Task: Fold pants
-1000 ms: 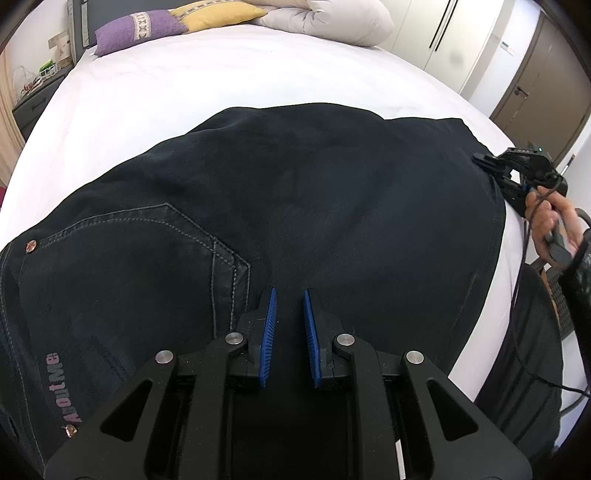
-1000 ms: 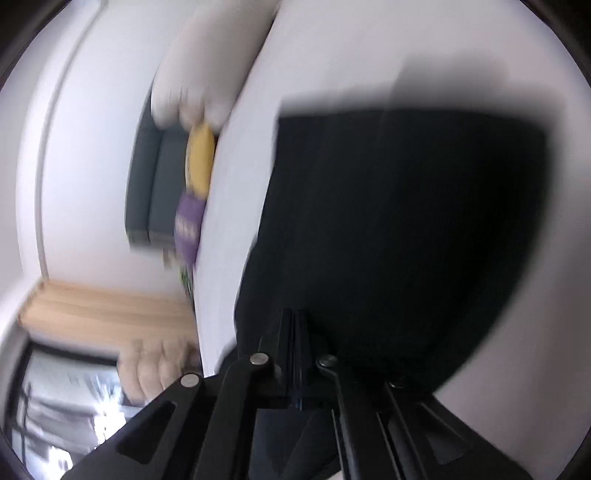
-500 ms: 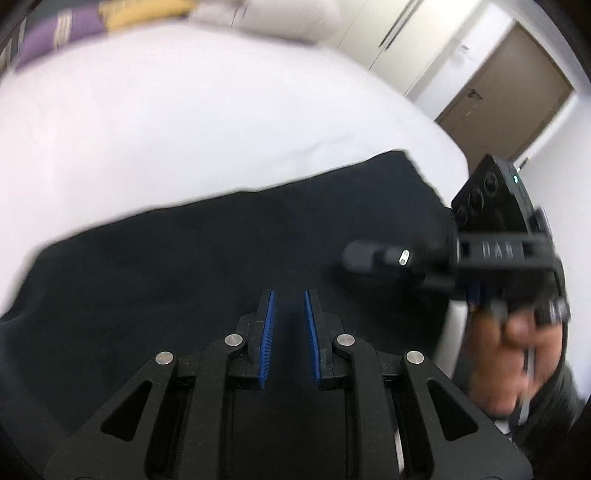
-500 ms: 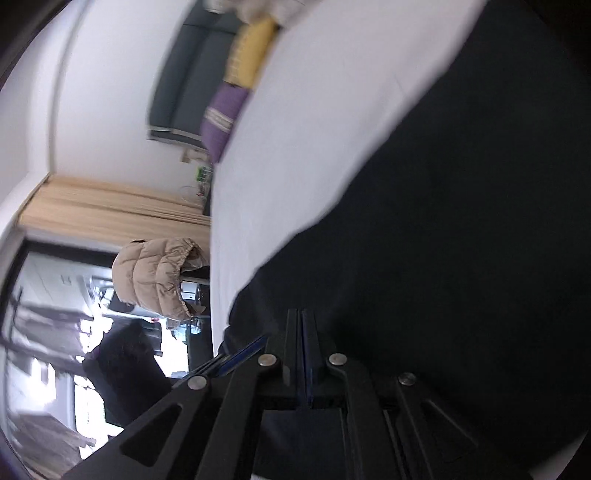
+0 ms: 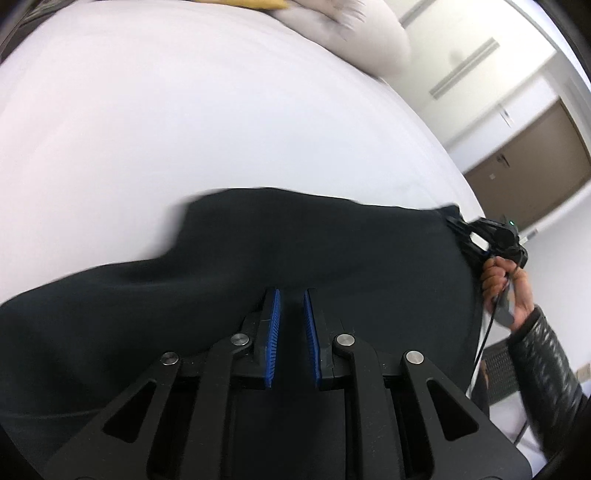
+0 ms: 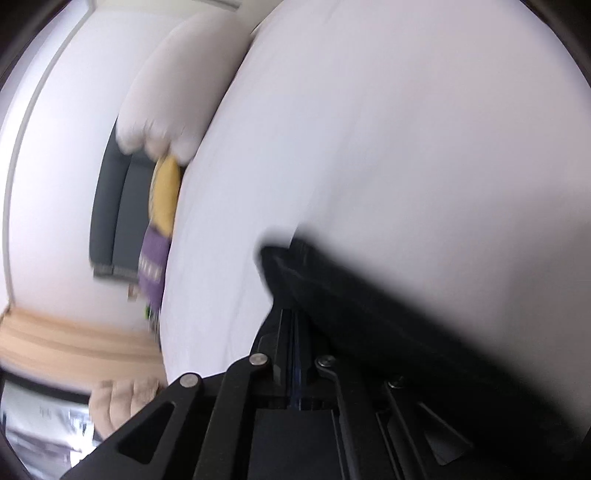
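Note:
The dark navy pants lie folded on the white bed. My left gripper hovers just above them near the front edge, its blue pads a small gap apart with nothing between them. My right gripper is at the pants' far right corner in the left wrist view. In the right wrist view my right gripper is shut on the pants' edge, which drapes over its right side.
A white duvet and yellow and purple pillows lie at the head of the bed. A brown door and white wardrobe stand to the right. The bed's right edge runs close to my right hand.
My left gripper has moved forward along the pants, so the pocket and label have left its view. My right gripper has swung back out to the pants' right corner, still shut on the fabric.

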A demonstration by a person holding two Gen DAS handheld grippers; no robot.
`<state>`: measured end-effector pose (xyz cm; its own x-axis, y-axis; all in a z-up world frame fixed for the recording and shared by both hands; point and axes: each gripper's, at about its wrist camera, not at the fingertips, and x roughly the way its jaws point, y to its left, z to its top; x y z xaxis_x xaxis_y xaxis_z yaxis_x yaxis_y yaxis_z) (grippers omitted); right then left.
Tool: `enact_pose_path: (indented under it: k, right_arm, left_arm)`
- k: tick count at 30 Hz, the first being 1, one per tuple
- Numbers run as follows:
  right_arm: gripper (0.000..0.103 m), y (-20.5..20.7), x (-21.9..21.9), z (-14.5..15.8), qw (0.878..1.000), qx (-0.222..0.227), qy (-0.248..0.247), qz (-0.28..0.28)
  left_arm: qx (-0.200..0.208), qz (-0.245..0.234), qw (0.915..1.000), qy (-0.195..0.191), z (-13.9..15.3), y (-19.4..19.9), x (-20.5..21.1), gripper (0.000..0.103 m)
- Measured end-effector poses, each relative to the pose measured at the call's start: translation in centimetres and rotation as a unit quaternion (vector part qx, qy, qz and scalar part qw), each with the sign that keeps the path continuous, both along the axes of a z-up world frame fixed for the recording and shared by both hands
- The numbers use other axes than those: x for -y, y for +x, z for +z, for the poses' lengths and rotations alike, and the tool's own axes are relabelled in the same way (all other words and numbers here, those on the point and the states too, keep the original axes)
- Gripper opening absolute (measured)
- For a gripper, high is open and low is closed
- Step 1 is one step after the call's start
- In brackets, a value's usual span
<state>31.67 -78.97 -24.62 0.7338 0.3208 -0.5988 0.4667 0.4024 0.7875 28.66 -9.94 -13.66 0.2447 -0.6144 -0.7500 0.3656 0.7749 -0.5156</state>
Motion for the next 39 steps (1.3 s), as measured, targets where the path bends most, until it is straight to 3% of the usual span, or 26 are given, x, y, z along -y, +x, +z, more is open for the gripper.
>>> enact_pose_path:
  k: [5,7,10,14,16,19,21,23,27,30,36,39]
  right_arm:
    - [0.005,-2.3,1.1,3.6,0.998,-0.006,-0.043,-0.049]
    - [0.004,-2.9,-2.0,5.1,0.999,0.020,-0.039,0.007]
    - [0.004,-3.9,-10.6,7.0,0.991,0.063,-0.011,0.115]
    - [0.005,-4.9,-25.1,6.5,0.959,0.063,0.024,0.274]
    - [0.004,-4.7,-30.5,5.2,0.943,0.052,0.043,0.327]
    - [0.003,-5.4,-35.0,2.6,0.929,0.014,0.045,0.366]
    - [0.000,-6.1,-34.0,2.1,0.934,0.008,0.045,0.353]
    - [0.000,-6.0,-31.2,2.0,0.948,0.012,0.048,0.315]
    - [0.000,-5.3,-22.3,0.9,0.975,0.017,0.048,0.217]
    - [0.000,-4.9,-15.8,2.0,0.988,0.015,0.002,0.155]
    - [0.000,-6.9,-2.9,3.6,0.999,-0.002,-0.038,-0.007]
    - [0.004,-9.2,-0.5,5.6,0.999,0.014,-0.032,-0.040]
  left_arm:
    - [0.021,0.065,0.9973,0.027,1.2,-2.5,-7.1,0.015]
    - [0.025,0.107,0.9933,0.035,2.1,-4.0,-9.9,0.015]
    - [0.028,0.136,0.9903,0.006,3.5,-6.9,-12.1,0.015]
    - [0.021,0.106,0.9938,-0.026,4.4,-9.2,-10.3,0.015]
    - [0.010,0.078,0.9964,-0.032,3.9,-9.7,-7.7,0.015]
    - [-0.005,0.053,0.9986,0.003,1.5,-9.9,-5.5,0.015]
    - [-0.014,0.063,0.9978,-0.014,0.5,-10.0,-6.2,0.014]
    - [-0.011,0.076,0.9969,-0.011,0.3,-9.8,-7.1,0.013]
    - [-0.017,0.094,0.9952,-0.022,-1.2,-9.7,-9.5,0.011]
    - [-0.016,0.101,0.9944,-0.029,-1.2,-9.9,-11.3,0.011]
    - [-0.006,0.145,0.9894,-0.009,-0.2,-11.3,-15.9,0.011]
    - [0.009,0.171,0.9852,-0.011,2.0,-10.7,-18.0,0.011]
